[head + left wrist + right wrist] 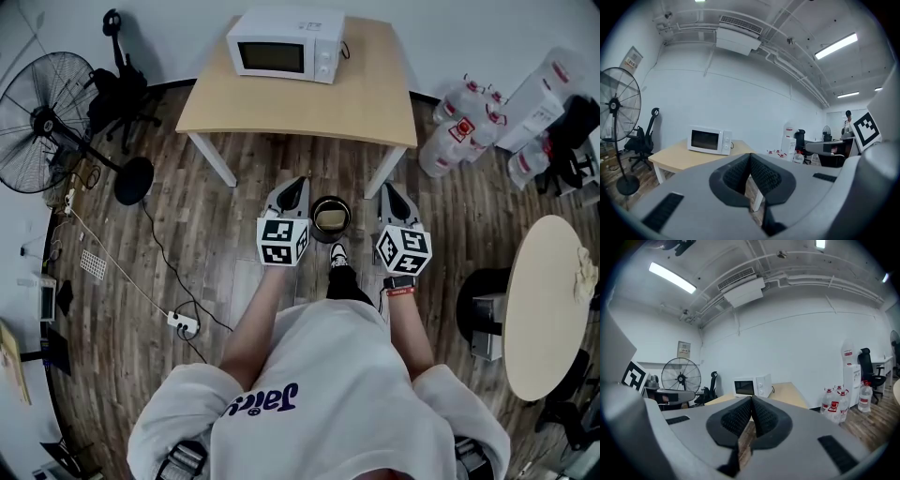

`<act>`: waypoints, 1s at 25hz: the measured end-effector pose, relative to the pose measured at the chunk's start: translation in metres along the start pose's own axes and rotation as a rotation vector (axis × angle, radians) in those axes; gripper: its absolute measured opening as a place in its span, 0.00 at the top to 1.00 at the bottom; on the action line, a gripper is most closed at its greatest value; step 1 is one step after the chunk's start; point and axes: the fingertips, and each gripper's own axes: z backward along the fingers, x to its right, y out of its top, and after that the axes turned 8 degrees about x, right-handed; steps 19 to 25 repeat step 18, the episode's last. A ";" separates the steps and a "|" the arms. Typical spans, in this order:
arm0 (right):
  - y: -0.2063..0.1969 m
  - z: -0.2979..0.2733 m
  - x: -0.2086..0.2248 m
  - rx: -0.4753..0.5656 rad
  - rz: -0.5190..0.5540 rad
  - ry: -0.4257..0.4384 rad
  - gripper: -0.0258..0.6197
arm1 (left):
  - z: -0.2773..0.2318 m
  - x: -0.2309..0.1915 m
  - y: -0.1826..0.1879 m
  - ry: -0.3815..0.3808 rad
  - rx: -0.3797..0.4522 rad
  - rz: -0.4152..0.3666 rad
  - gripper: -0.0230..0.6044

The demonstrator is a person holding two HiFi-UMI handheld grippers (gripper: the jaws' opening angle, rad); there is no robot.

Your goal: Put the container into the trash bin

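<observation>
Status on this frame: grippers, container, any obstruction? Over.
Left gripper shut, empty. Right gripper shut, empty. Container not spotted; trash bin on floor between grippers, contents unclear. Nothing blocking it.

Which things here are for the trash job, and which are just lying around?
For the job: round black trash bin on the floor; left gripper and right gripper, both shut, empty. No container shows.

Just lying about: white microwave on pale wooden table; black standing fan; clear water bottles; white power strip.

The wooden floor [122,366] carries a pale table [375,103] at twelve o'clock, with a microwave [286,45] on top. A round bin [313,217] stands at centre, a fan [47,117] at ten o'clock and water bottles [464,129] at two.
</observation>
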 end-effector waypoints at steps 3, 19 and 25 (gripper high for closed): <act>-0.006 -0.001 0.002 -0.013 -0.007 -0.004 0.94 | -0.002 0.000 -0.004 -0.004 -0.012 -0.009 0.93; -0.071 -0.045 0.022 -0.127 -0.052 0.015 0.94 | -0.053 -0.020 -0.056 0.003 -0.071 0.002 0.93; -0.071 -0.045 0.022 -0.127 -0.052 0.015 0.94 | -0.053 -0.020 -0.056 0.003 -0.071 0.002 0.93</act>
